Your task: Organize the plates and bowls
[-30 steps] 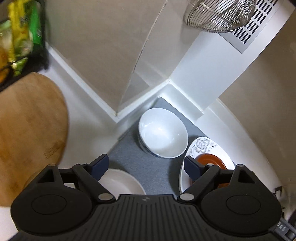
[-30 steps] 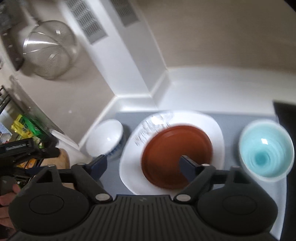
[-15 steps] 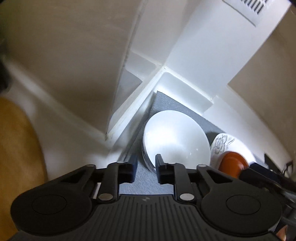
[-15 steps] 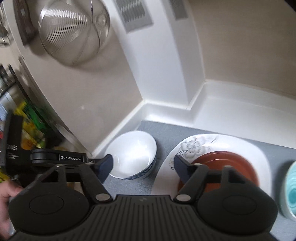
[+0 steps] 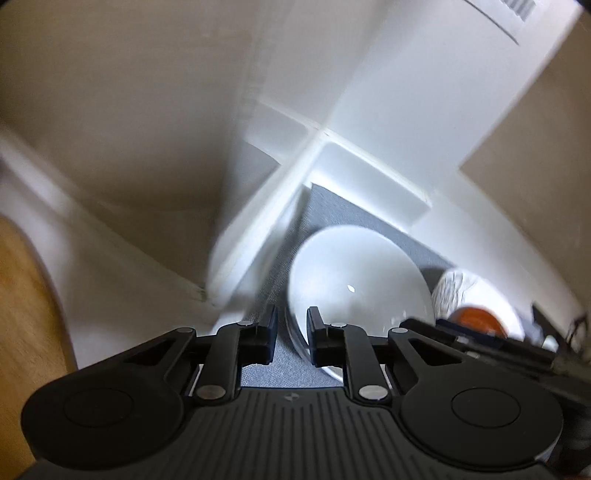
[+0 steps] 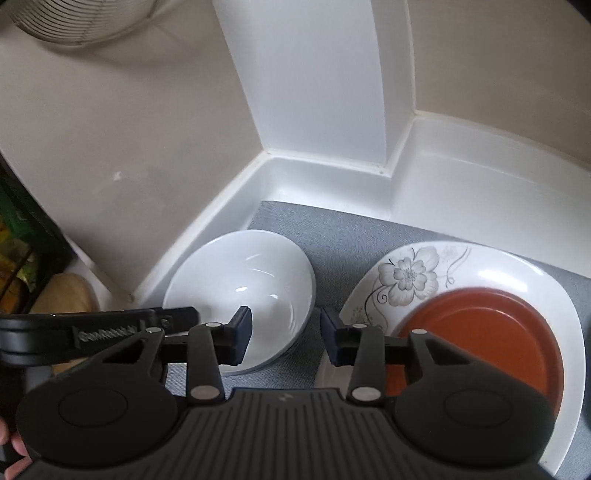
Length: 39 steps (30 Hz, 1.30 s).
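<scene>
A white bowl point(image 5: 354, 280) point(image 6: 240, 291) sits on a grey mat point(image 6: 332, 229) in the counter corner. My left gripper point(image 5: 291, 332) is narrowed over the bowl's near rim, one finger on each side; contact is unclear. My right gripper point(image 6: 286, 334) is open, its jaws straddling the bowl's right rim. A white floral plate point(image 6: 461, 273) point(image 5: 476, 291) holds a brown plate point(image 6: 498, 339) point(image 5: 476, 317) to the right of the bowl. The left gripper's body shows in the right wrist view point(image 6: 96, 332).
White walls and a pillar point(image 6: 314, 81) close off the corner behind the mat. A wooden board point(image 5: 26, 314) lies to the left. A wire strainer point(image 6: 74, 18) hangs on the wall. A rack with packets point(image 6: 18, 240) stands at the far left.
My left gripper went from wide open to nearly closed and moved forward over the white bowl's rim. My right gripper swung left from the brown plate to the bowl and narrowed somewhat.
</scene>
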Available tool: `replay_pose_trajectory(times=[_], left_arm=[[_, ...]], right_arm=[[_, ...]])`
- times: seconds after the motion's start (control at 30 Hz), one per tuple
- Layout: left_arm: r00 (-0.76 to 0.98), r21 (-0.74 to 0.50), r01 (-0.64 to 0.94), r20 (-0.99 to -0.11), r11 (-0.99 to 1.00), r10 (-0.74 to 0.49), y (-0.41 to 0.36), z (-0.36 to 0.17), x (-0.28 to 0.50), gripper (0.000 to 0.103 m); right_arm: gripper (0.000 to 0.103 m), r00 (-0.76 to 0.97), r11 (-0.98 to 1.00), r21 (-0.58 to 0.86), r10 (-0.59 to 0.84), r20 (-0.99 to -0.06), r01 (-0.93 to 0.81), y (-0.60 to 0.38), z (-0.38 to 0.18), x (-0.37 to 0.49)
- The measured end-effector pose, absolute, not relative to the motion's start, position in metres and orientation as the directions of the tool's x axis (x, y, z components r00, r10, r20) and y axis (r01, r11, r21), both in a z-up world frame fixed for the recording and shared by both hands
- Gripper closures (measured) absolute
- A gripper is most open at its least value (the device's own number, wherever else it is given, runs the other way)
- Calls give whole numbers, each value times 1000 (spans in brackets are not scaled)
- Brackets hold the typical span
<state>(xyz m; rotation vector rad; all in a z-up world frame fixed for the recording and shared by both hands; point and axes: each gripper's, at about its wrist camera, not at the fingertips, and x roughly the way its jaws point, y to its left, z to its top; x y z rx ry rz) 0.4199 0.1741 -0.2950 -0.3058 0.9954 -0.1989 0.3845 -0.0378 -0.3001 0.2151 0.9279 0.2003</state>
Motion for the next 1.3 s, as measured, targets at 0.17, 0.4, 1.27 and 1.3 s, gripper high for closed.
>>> replay_pose_trajectory(times=[0.17, 0.4, 1.27, 1.3], left_arm=[[554, -338, 38, -776, 940, -301, 175, -294, 418, 85], [515, -402, 58, -772, 914, -372, 174, -312, 430, 85], [403, -255, 137, -868, 957, -289, 162, -305, 414, 88], [407, -248, 136, -868, 959, -283, 162, -303, 414, 88]], right_arm=[[58, 580, 960, 269, 263, -771, -77, -34, -304, 386], [59, 579, 958, 275, 268, -770, -77, -29, -309, 390], [76, 431, 956, 279, 288, -855, -87, -11, -317, 376], [79, 431, 955, 286, 294, -853, -85, -11, -317, 375]])
